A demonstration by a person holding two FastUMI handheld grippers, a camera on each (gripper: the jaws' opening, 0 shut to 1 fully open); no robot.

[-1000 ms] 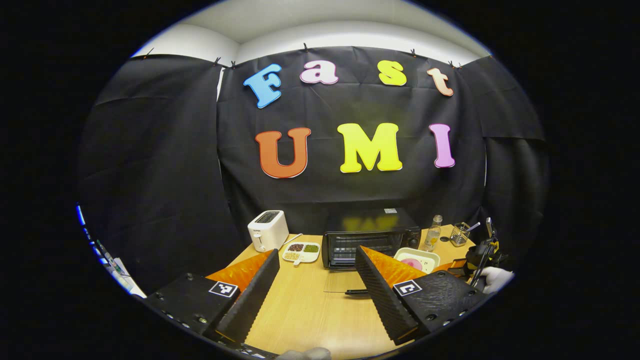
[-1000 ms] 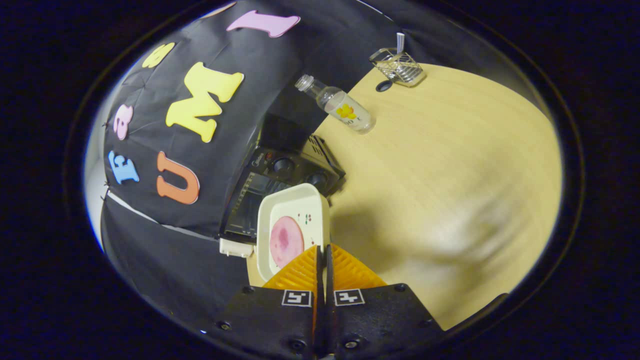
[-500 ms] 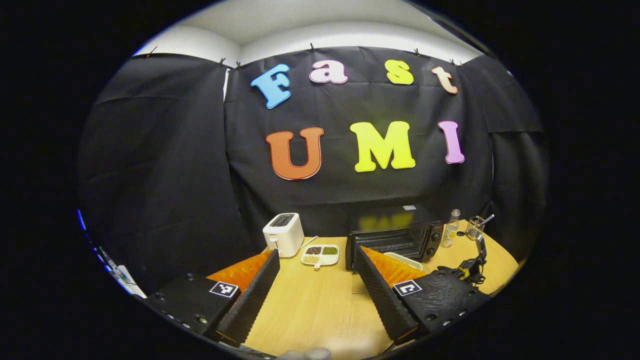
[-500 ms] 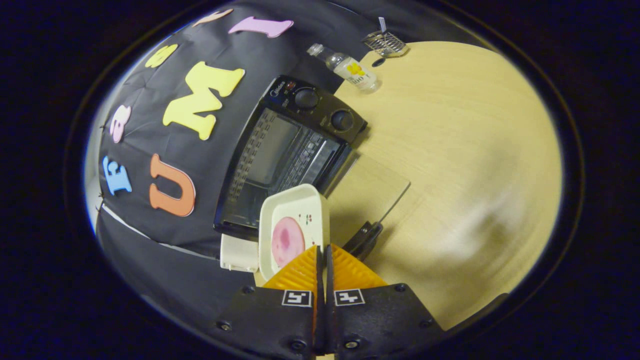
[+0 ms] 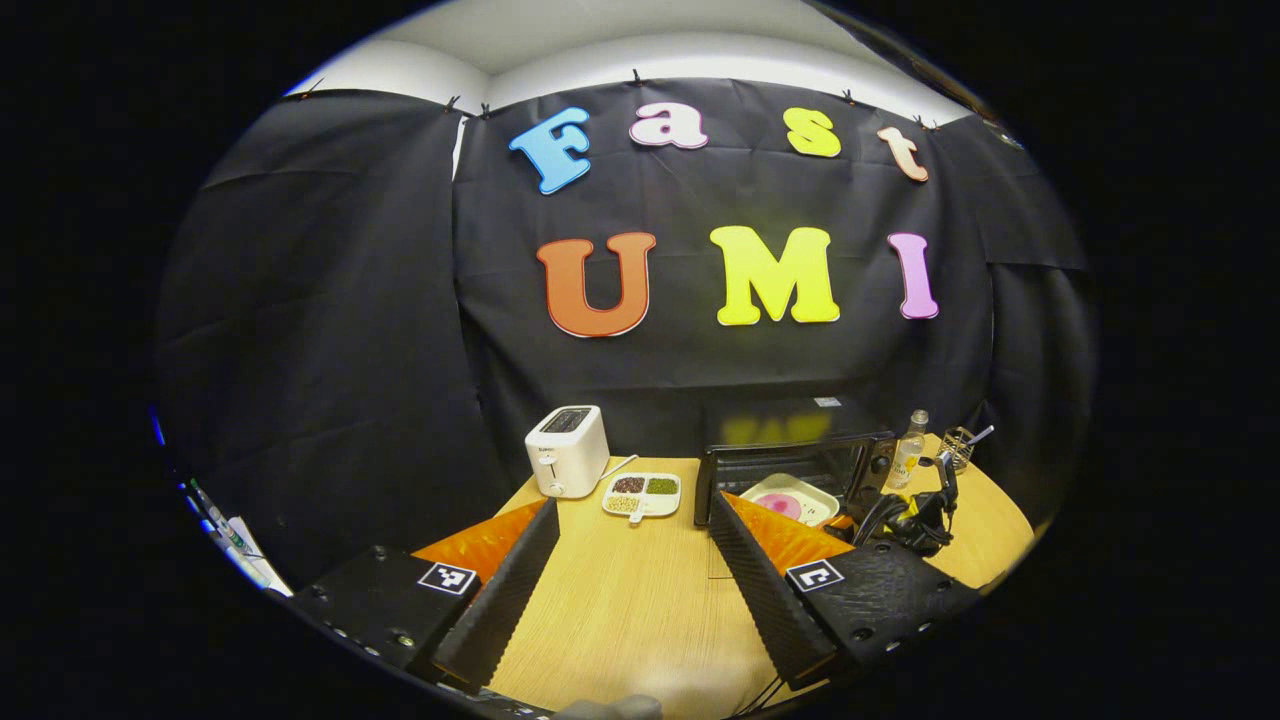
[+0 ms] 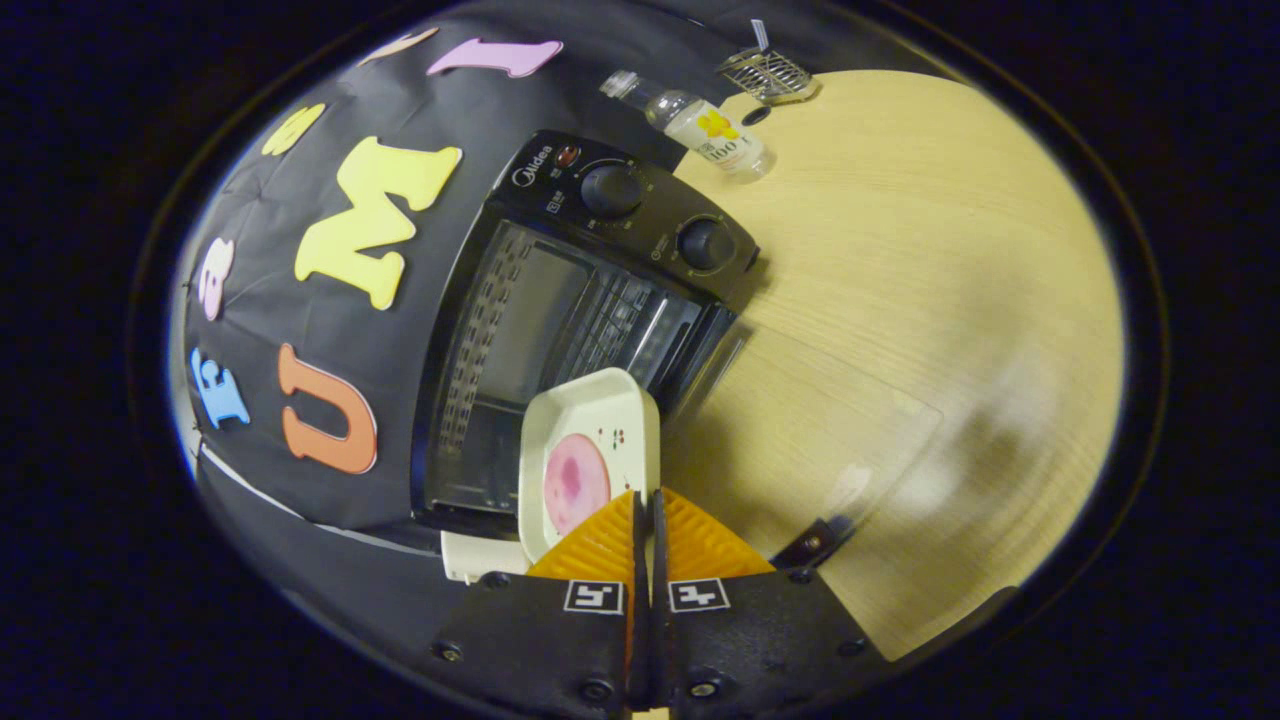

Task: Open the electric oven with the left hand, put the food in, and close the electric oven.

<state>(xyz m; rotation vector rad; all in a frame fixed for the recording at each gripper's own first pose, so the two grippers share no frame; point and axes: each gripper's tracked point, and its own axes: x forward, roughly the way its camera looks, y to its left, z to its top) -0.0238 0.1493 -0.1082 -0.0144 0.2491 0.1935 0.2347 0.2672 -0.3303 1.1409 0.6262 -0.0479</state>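
Observation:
The black electric oven (image 5: 790, 455) stands at the back of the table with its glass door (image 6: 810, 420) folded down flat, handle (image 6: 815, 540) nearest me. My right gripper (image 6: 645, 497) is shut on the rim of a white plate (image 6: 590, 420) that carries a pink slice of food (image 6: 575, 480). It holds the plate just in front of the oven's open cavity (image 6: 560, 330). In the left gripper view the plate (image 5: 790, 498) hangs at the oven mouth, with the right gripper (image 5: 905, 515) behind it. My left gripper (image 5: 632, 520) is open and empty, back from the oven over the table.
A white toaster (image 5: 566, 450) and a sectioned dish of beans (image 5: 642, 492) sit left of the oven. A small bottle (image 6: 705, 135) and a wire basket (image 6: 765, 72) stand to its right. Bare wooden table (image 6: 950, 250) spreads right of the door.
My right gripper carried the plate from the oven's right side to the front of the open cavity. My left gripper stayed open and drew away leftward.

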